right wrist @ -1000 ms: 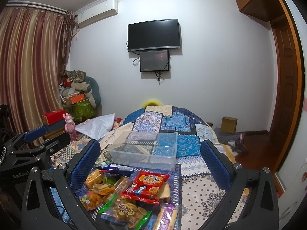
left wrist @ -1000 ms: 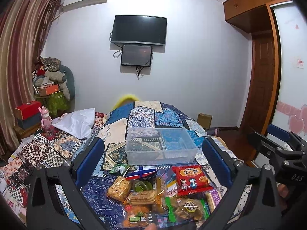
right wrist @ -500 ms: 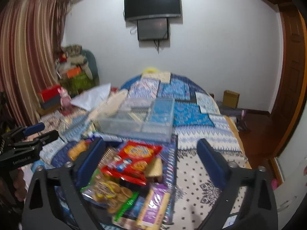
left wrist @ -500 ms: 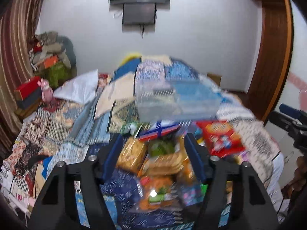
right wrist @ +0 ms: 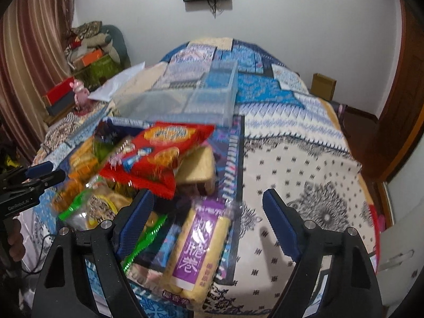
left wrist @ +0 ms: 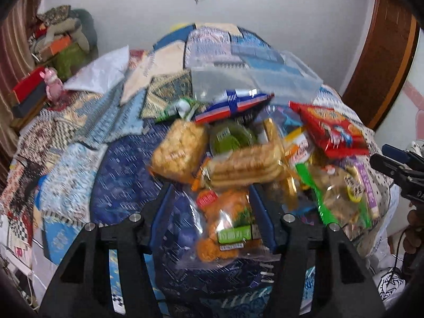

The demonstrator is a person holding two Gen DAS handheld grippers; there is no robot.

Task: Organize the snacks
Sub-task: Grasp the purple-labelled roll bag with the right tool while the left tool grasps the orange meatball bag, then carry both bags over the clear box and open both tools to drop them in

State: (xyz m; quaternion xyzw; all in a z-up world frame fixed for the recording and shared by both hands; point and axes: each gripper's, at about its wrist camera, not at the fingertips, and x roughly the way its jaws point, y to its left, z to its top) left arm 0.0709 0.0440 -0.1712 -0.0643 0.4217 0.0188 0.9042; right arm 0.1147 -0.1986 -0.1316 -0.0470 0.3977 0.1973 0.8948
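Pick-up step: left gripper (left wrist: 210, 198), jaws just narrowing, brackets the orange snack bag (left wrist: 225, 228) unpinched; right gripper (right wrist: 208, 204), also closing, open over the purple wafer pack (right wrist: 197, 249); next, clamp and carry to the clear bin (right wrist: 185, 100)

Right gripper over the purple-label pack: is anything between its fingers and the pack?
Nothing visible. The purple-label pack lies in the open gap of the right gripper, whose jaws have been closing; the green-edged bag sits beside it.

Snack packets (left wrist: 254, 164) heaped before clear bin (right wrist: 185, 100)
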